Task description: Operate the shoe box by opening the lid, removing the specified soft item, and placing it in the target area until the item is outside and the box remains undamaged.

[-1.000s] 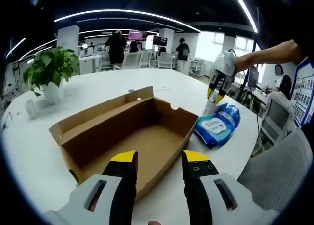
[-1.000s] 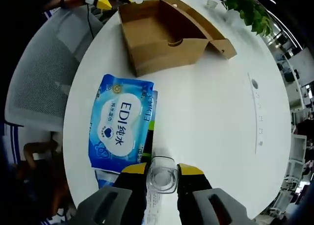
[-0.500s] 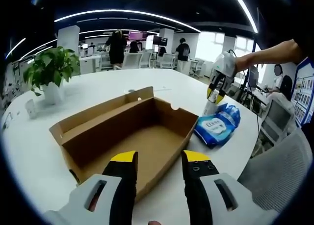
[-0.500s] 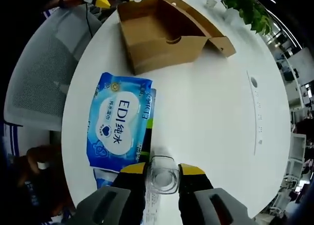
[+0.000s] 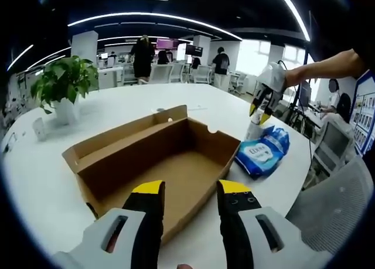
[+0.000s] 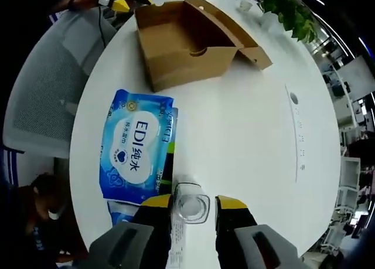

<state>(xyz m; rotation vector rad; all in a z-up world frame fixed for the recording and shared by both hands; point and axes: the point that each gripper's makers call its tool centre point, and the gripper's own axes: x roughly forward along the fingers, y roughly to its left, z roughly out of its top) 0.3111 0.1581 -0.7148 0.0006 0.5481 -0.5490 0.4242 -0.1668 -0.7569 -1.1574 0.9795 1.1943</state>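
Observation:
The brown shoe box stands in the middle of the white round table, its lid folded back and its inside bare. My left gripper is open just before the box's near wall, holding nothing. The blue soft wipes pack lies on the table beside the box, also seen as the pack. My right gripper points down over a clear container next to the pack, jaws open either side of it. The right gripper hangs above the container.
A potted plant and a small white object stand at the table's far left. Grey mesh chairs crowd the edge near the pack. A person's arm reaches in. People stand far behind.
The right gripper's jaws have spread slightly off the clear container and it has lifted a little. The box and the pack have not moved.

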